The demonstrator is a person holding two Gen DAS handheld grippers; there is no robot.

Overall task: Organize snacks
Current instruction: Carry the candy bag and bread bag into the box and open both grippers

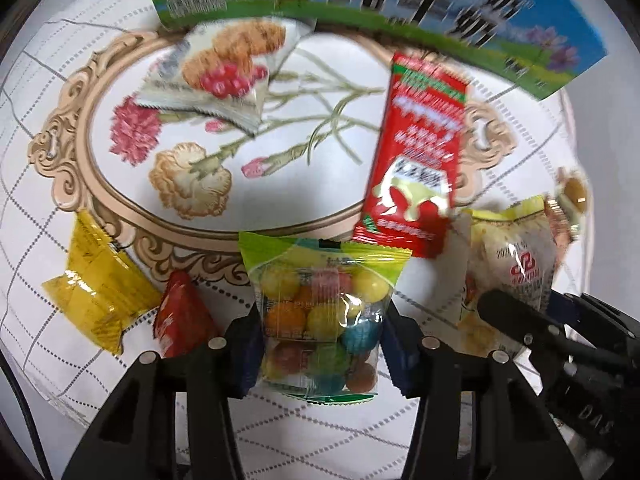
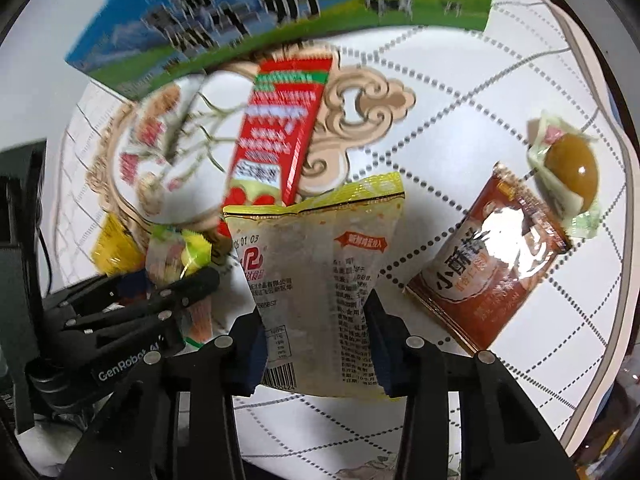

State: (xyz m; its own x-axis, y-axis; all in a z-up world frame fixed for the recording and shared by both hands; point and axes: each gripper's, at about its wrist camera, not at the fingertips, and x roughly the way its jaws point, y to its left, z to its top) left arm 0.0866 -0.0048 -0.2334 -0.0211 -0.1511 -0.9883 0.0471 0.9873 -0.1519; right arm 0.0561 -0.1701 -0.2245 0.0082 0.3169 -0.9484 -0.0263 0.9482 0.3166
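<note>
Snacks pinched in both claws.
Left claw (image 1: 320, 344) grips the candy bag (image 1: 322, 312); right claw (image 2: 316, 344) grips the beige packet (image 2: 316, 276).

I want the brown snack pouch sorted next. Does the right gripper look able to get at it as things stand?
Probably not yet: the right gripper is shut on a pale snack bag. The brown pouch itself lies uncovered on the cloth, nothing on top.

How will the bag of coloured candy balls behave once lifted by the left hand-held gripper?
The candy bag looks like thin clear film, so it will probably sag and flex around the left hand-held gripper, which pinches its sides. The round balls inside look loose and may shift downward. The glossy film could be slippery, so it might slide in the grip.
</note>
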